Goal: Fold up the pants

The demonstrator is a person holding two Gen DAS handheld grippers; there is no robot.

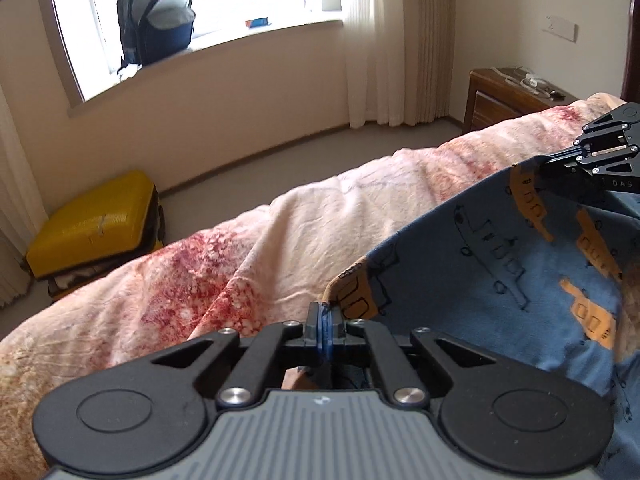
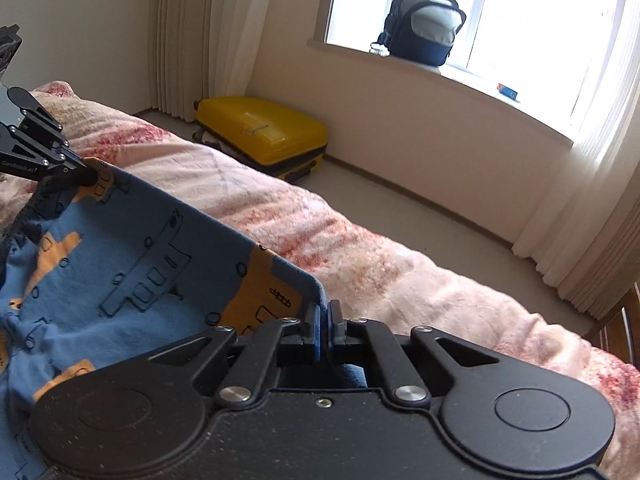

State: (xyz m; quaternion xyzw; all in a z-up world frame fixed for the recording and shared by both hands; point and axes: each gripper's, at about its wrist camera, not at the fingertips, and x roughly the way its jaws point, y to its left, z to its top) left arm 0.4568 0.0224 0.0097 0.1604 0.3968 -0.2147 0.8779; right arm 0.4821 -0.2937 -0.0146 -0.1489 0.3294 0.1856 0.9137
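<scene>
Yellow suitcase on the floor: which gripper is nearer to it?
Left. The left gripper pinches the pants at the corner toward the yellow suitcase; the right gripper pinches the other corner, further along the bed toward the nightstand.

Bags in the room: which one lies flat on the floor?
The yellow suitcase, lying on the carpet beside the bed. The dark backpack stands upright on the windowsill instead.

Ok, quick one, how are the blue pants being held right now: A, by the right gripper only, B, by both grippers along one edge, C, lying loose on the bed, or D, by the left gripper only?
B: the left gripper and the right gripper each pinch a corner of the blue pants, the edge stretched between them.
</scene>
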